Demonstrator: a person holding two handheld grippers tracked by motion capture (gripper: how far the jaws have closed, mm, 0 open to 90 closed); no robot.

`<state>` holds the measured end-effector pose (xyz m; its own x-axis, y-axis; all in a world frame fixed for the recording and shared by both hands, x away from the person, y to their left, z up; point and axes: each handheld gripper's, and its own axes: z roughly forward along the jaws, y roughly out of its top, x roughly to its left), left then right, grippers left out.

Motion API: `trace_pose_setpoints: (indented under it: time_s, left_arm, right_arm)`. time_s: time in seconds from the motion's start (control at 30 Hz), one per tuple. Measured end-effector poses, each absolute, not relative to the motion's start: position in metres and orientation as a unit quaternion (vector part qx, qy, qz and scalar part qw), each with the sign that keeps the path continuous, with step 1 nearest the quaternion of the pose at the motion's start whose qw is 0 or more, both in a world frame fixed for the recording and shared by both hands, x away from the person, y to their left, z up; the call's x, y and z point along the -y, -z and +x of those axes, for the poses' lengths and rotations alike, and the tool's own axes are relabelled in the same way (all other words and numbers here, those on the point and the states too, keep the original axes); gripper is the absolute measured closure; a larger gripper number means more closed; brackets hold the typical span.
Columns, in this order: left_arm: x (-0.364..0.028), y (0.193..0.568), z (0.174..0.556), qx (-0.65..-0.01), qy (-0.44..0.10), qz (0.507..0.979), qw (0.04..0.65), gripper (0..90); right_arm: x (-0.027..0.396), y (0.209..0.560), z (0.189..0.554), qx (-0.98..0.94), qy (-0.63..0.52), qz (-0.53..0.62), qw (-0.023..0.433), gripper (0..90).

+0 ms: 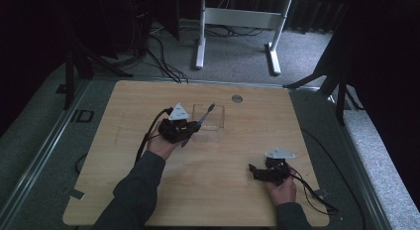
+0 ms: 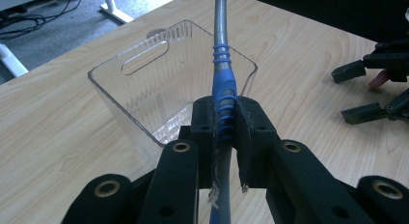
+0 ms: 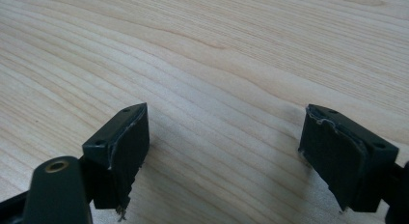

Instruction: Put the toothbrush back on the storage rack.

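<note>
Toothbrush (image 2: 223, 84) in blue and grey sits clamped between the jaws of our left gripper (image 2: 224, 132), its shaft slanting up over the near rim of the clear plastic bin (image 2: 144, 64) that stands on the wooden table (image 1: 237, 190) toward the far middle. We see our right gripper (image 3: 224, 151) well apart from it, low over bare wood at the near right of the table, its jaws spread wide with nothing between them. A sleeved forearm (image 1: 138, 185) comes in behind the left gripper.
</note>
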<state>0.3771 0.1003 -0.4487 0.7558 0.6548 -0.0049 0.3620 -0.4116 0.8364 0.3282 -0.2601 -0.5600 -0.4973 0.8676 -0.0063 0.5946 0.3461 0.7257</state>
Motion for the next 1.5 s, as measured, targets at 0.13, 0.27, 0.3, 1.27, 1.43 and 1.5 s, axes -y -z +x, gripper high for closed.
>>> trace_pose_setpoints:
  time_s: [0.13, 0.27, 0.3, 1.27, 1.43, 1.5]
  left_arm:
    - [-0.0995, 0.4491, 0.3778, -0.309, -0.164, 0.822, 0.449, 79.0]
    - [-0.0987, 0.4487, 0.3779, -0.310, -0.165, 0.820, 0.451, 79.0]
    - [-0.0983, 0.4486, 0.3778, -0.311, -0.166, 0.819, 0.452, 79.0]
    - [-0.0977, 0.4423, 0.3801, -0.314, -0.184, 0.787, 0.499, 79.0]
    - [-0.0974, 0.4406, 0.3804, -0.314, -0.185, 0.784, 0.502, 79.0]
    - [-0.0967, 0.4400, 0.3810, -0.315, -0.184, 0.784, 0.503, 79.0]
  right_arm:
    - [0.2601, 0.5600, 0.3282, -0.796, -0.340, 0.460, 0.200, 17.7]
    - [0.2601, 0.5600, 0.3281, -0.795, -0.340, 0.460, 0.200, 17.7]
    - [0.2601, 0.5600, 0.3281, -0.795, -0.340, 0.460, 0.200, 17.7]
    - [0.2600, 0.5601, 0.3282, -0.796, -0.340, 0.460, 0.200, 17.6]
    - [0.2599, 0.5600, 0.3281, -0.796, -0.340, 0.460, 0.199, 17.7]
    - [0.2600, 0.5600, 0.3281, -0.796, -0.340, 0.459, 0.200, 17.7]
